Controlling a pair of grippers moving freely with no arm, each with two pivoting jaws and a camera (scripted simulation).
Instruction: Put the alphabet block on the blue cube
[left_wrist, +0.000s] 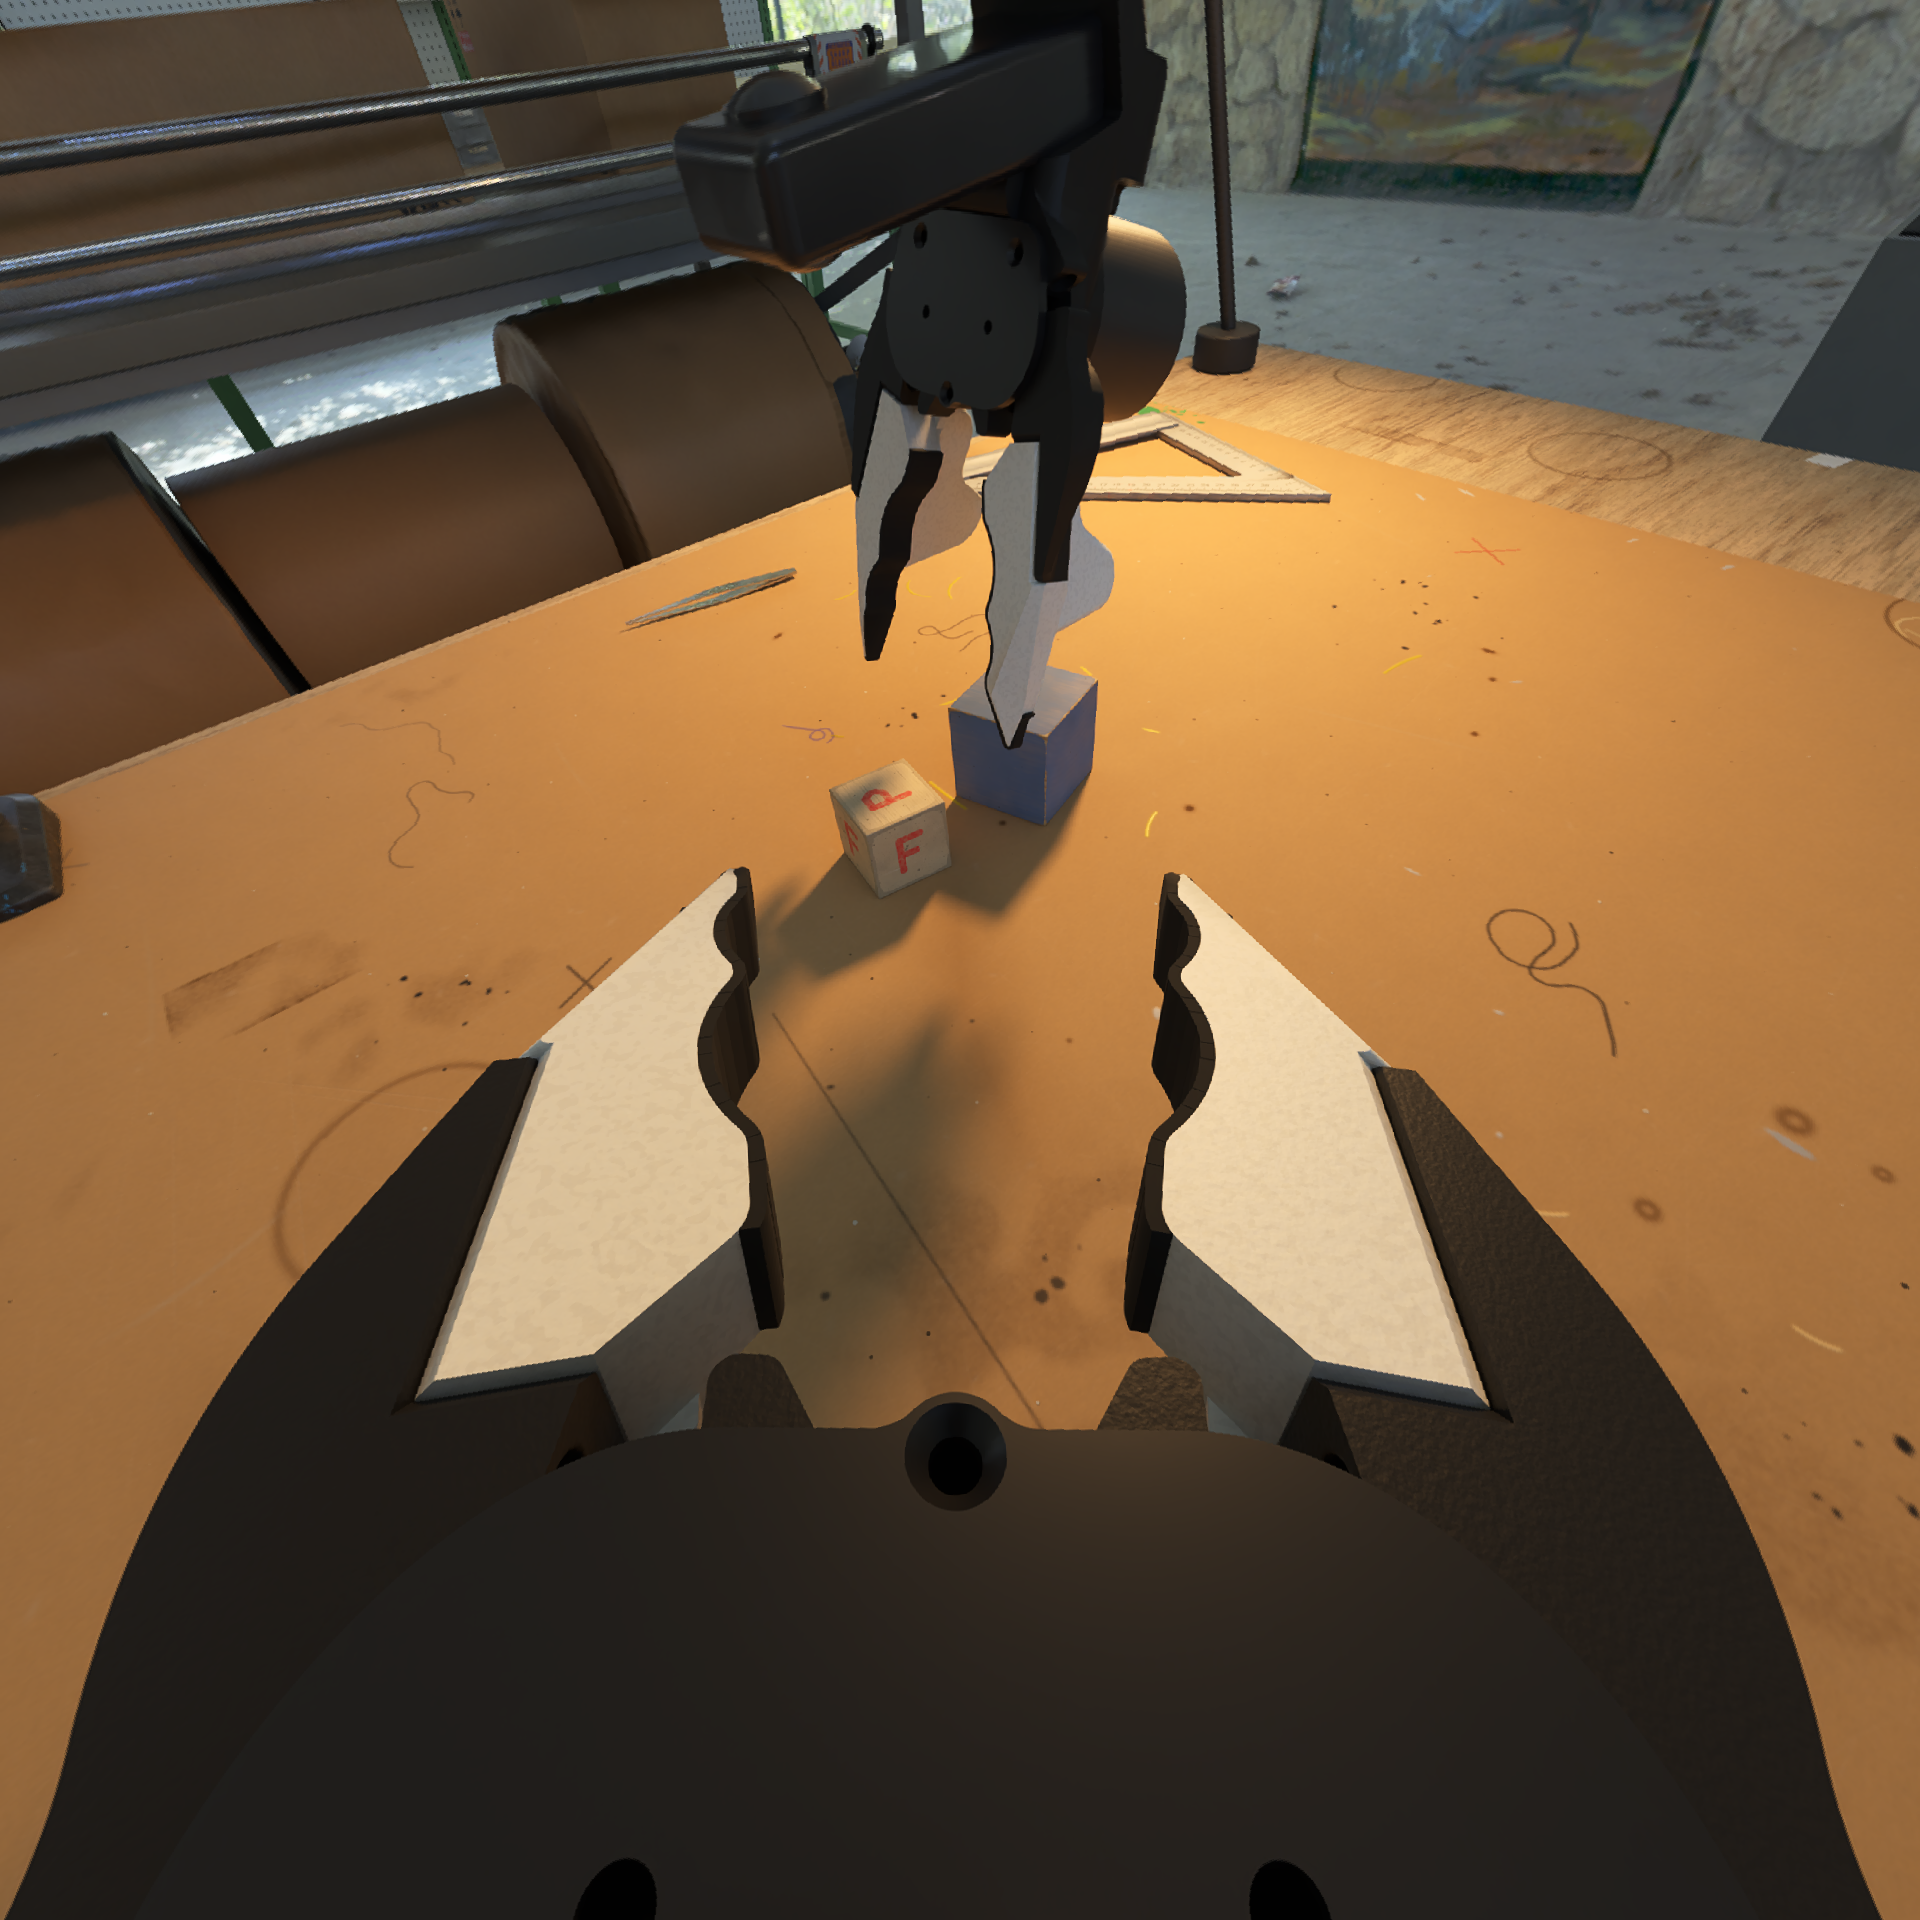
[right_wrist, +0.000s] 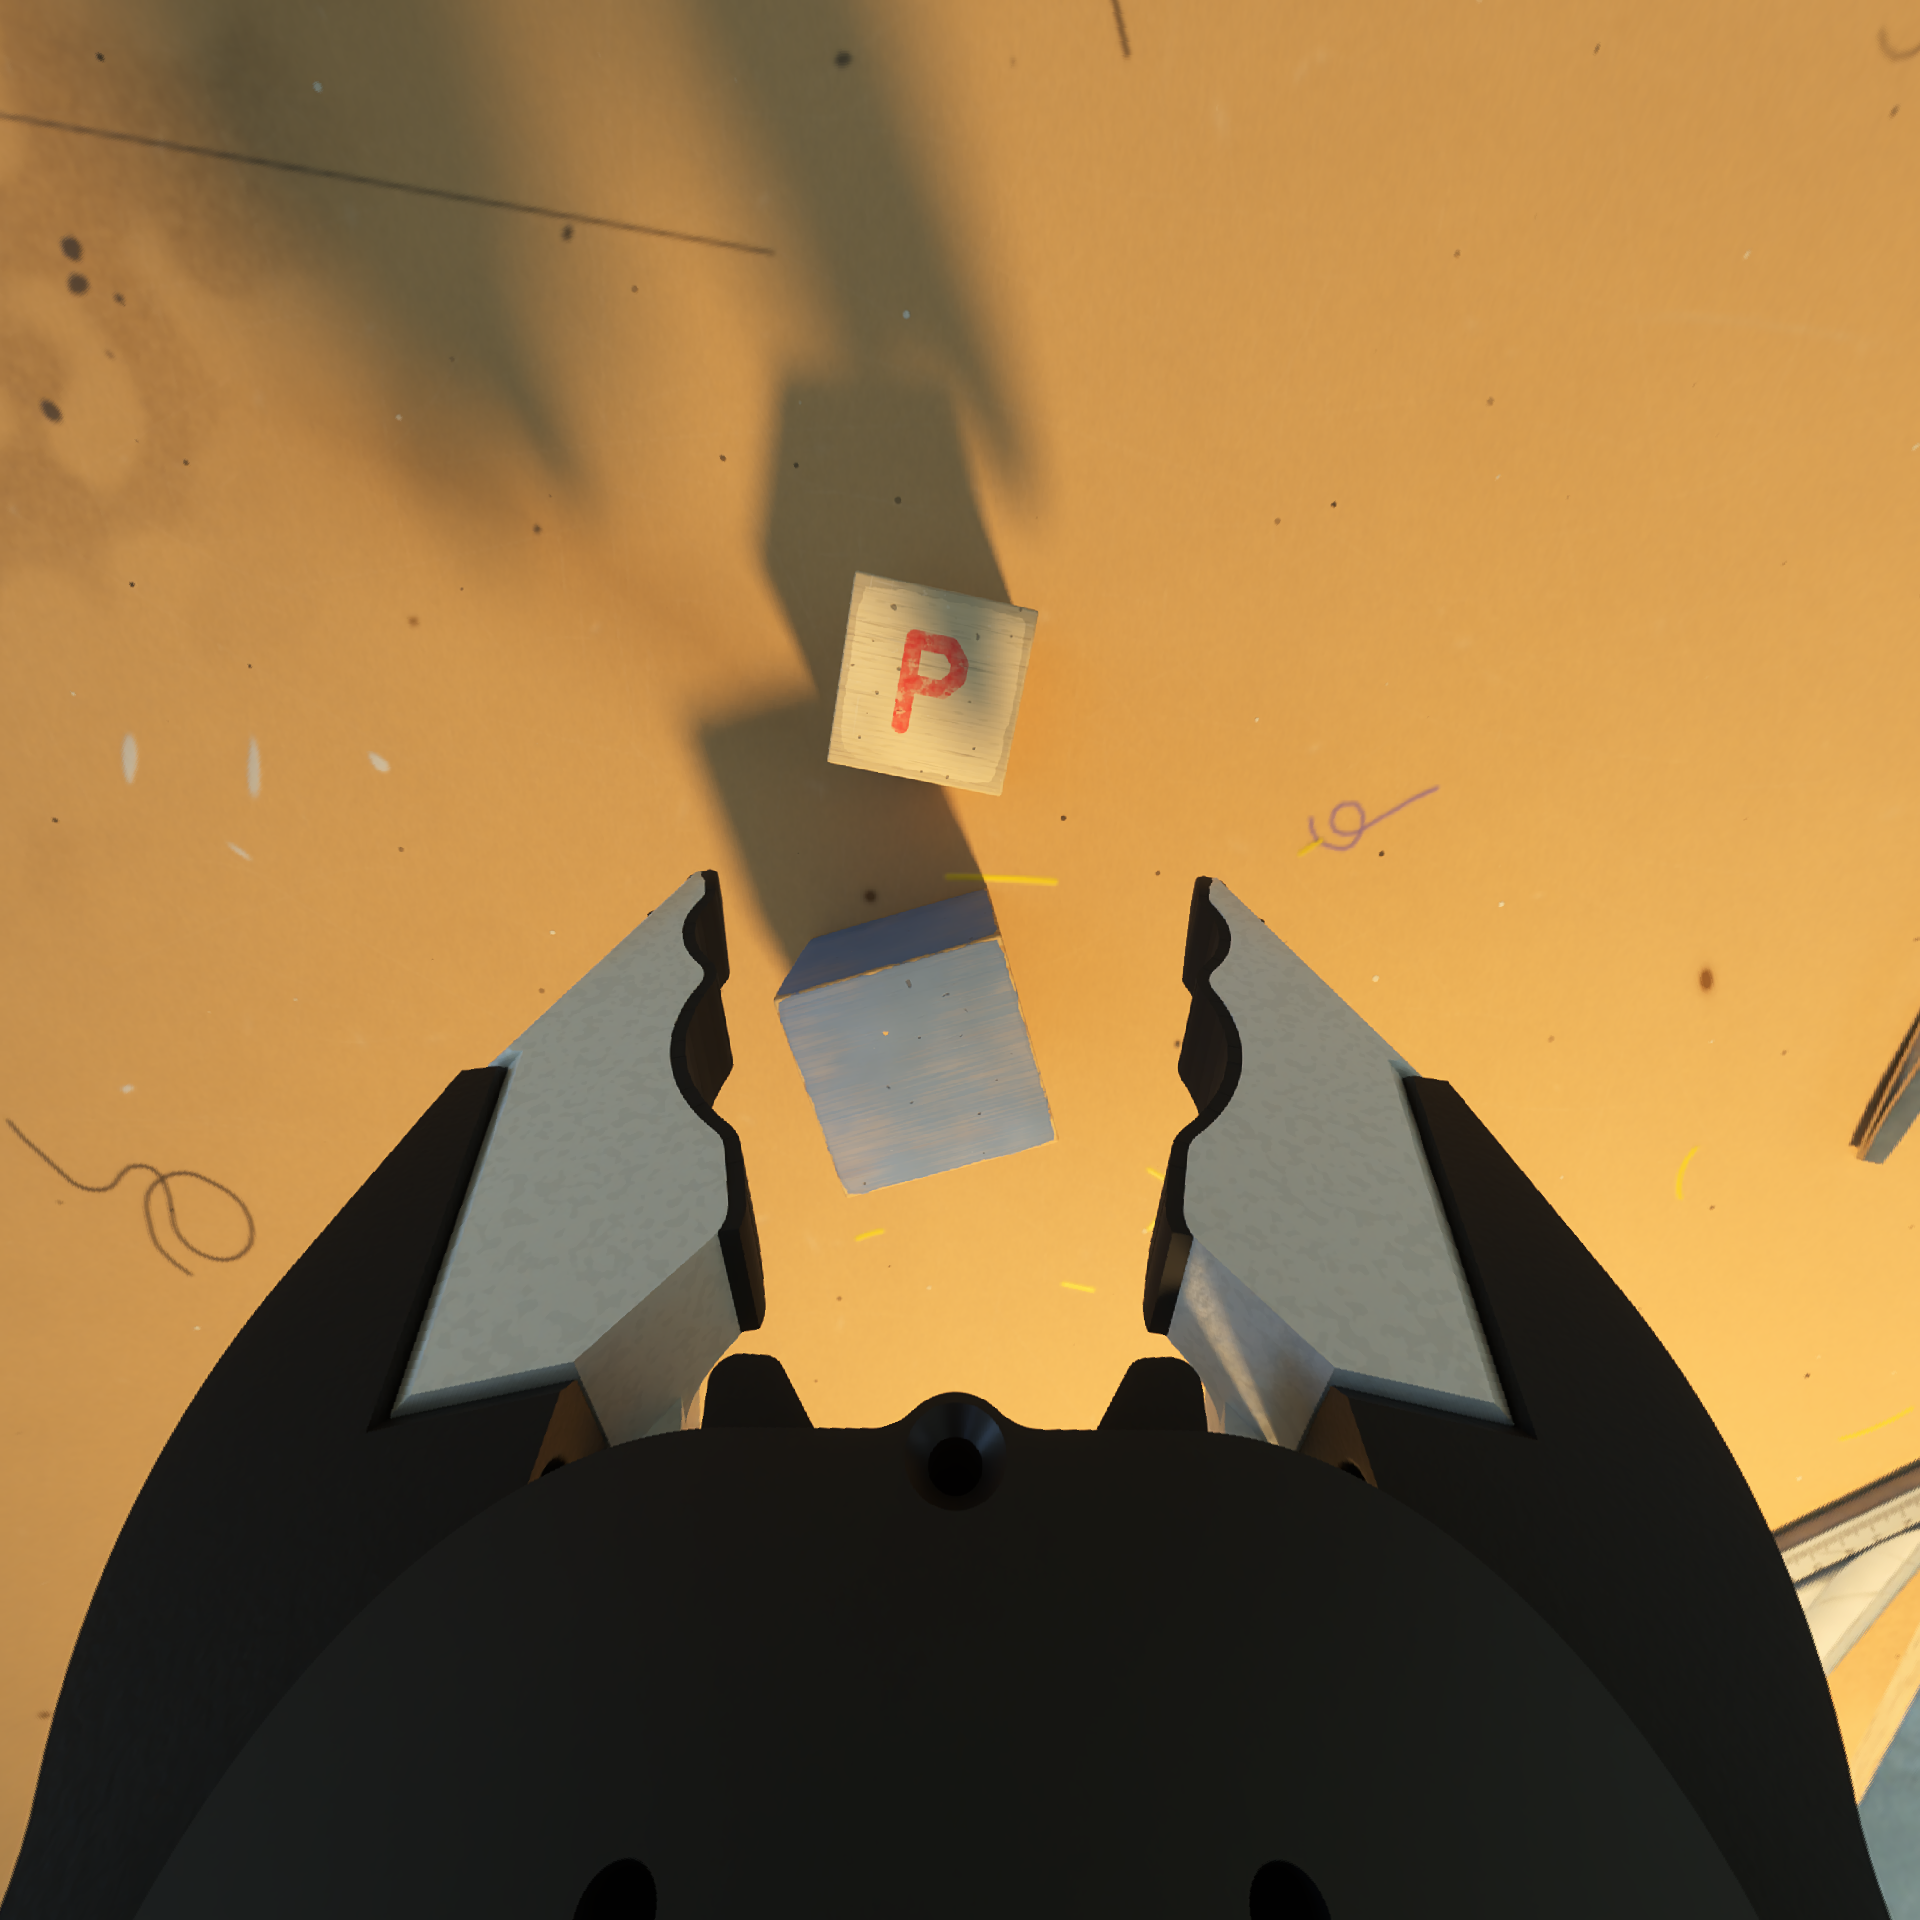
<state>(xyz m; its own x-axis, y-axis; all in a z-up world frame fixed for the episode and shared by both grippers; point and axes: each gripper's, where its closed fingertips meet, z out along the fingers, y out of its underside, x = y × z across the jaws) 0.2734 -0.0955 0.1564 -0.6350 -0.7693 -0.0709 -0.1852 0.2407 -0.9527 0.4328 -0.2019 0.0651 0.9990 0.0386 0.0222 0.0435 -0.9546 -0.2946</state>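
Alphabet block (left_wrist: 890, 840): pale wooden cube, worn edges, red stencilled letters on its faces; sits on the worktop (left_wrist: 1351, 935) just beside the blue cube (left_wrist: 1023, 750), a narrow gap between them in the right wrist view. Not on the cube.

Blue cube: matte painted faces, scuffed pale top; a corner is covered in the left wrist view by a fingertip of the right tool (left_wrist: 940, 696).

Worktop: orange-brown board, speckled with dark spots, pen scribbles, thin yellow slivers.

Left tool (left_wrist: 956, 883): black textured body, cream scalloped pads, spread wide, holding nothing, low and short of the block.

Right tool: same build, pointing down over the blue cube, fingers parted to either side of it, gripping nothing.

Metal set square (left_wrist: 1195, 473): flat, partly hidden behind the right tool.

Brown rolls (left_wrist: 416, 520): cylindrical, cut off at the left edge.
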